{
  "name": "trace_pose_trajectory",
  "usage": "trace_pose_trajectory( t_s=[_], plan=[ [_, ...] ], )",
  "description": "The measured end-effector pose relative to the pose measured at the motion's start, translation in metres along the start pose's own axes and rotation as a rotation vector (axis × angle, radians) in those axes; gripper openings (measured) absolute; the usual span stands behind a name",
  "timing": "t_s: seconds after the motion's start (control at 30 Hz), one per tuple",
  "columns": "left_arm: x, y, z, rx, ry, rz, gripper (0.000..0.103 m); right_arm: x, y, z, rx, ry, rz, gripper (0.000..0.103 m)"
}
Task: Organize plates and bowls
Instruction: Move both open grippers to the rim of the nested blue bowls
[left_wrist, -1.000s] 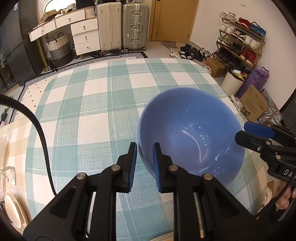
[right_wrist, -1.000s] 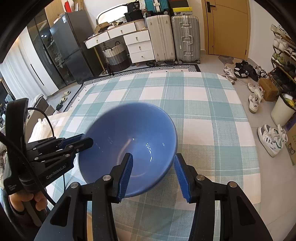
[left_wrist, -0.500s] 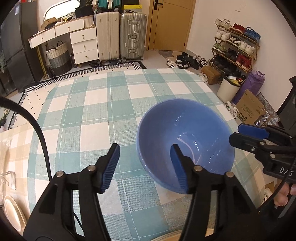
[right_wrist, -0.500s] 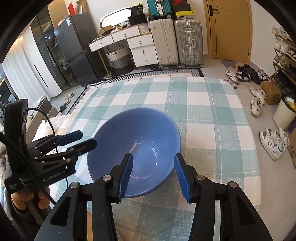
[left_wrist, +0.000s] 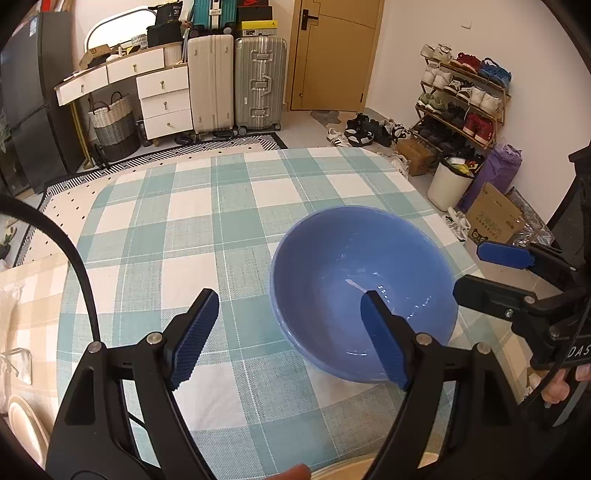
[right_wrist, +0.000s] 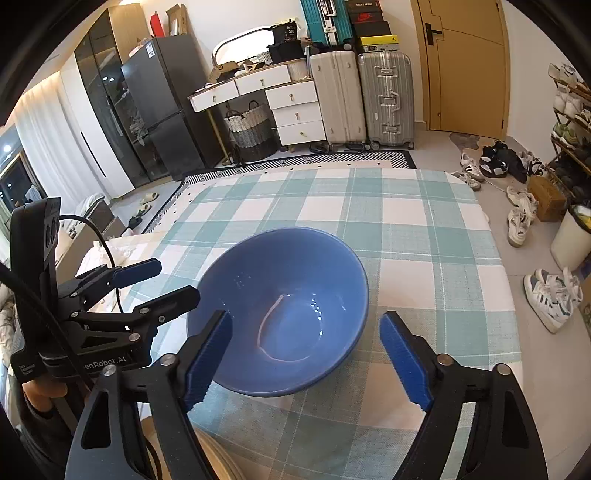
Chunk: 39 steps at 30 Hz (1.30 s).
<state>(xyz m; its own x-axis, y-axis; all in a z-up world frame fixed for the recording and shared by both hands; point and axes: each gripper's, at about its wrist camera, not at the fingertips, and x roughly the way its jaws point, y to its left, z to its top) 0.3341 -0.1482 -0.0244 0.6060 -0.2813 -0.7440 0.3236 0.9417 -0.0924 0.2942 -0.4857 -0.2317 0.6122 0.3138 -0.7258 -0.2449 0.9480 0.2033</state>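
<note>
Since 1 second ago my left gripper (left_wrist: 290, 338) has let go of the blue bowl (left_wrist: 364, 291) rim and its jaws are now spread wide; the right gripper (right_wrist: 306, 358) is spread too, gripping nothing. Bowl sits upright on the checked tablecloth (left_wrist: 177, 229), free. Next I'd back both grippers straight off so no pad clips the rim, then go for the plate (left_wrist: 22, 428) at my left edge.

Bright even indoor light, sharp pics, heavy fisheye warp w/ black corners.
</note>
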Motion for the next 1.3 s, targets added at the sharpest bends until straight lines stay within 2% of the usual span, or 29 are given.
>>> trace_pose_trajectory(
  t_s=[0.07, 0.13, 0.37, 0.43, 0.5, 0.83, 1.1, 1.3],
  plan=[
    [-0.003, 0.0, -0.001, 0.004, 0.0, 0.001, 0.078, -0.001, 0.001, 0.0, -0.005, 0.001, -0.001, 0.093],
    [-0.006, -0.001, -0.002, 0.009, -0.003, 0.005, 0.078, 0.0, 0.001, 0.0, -0.007, 0.001, 0.0, 0.096],
    [-0.011, -0.001, -0.002, 0.009, -0.009, 0.003, 0.083, 0.001, -0.005, -0.002, 0.011, -0.002, -0.008, 0.097],
    [-0.012, -0.001, -0.002, 0.012, -0.007, 0.002, 0.087, 0.001, -0.008, -0.003, 0.018, -0.003, 0.004, 0.097],
    [-0.013, -0.001, -0.002, 0.007, -0.008, -0.006, 0.101, 0.002, -0.01, -0.003, 0.027, 0.003, 0.018, 0.097],
    [-0.012, -0.003, -0.001, 0.015, -0.009, 0.001, 0.1, 0.004, -0.026, -0.003, 0.098, -0.004, 0.036, 0.097],
    [-0.003, -0.002, 0.0, 0.018, 0.003, 0.011, 0.1, 0.012, -0.027, -0.003, 0.081, 0.02, -0.017, 0.097],
    [0.01, -0.002, -0.002, 0.026, 0.027, 0.014, 0.1, 0.02, -0.028, -0.005, 0.094, 0.028, -0.017, 0.097]
  ],
)
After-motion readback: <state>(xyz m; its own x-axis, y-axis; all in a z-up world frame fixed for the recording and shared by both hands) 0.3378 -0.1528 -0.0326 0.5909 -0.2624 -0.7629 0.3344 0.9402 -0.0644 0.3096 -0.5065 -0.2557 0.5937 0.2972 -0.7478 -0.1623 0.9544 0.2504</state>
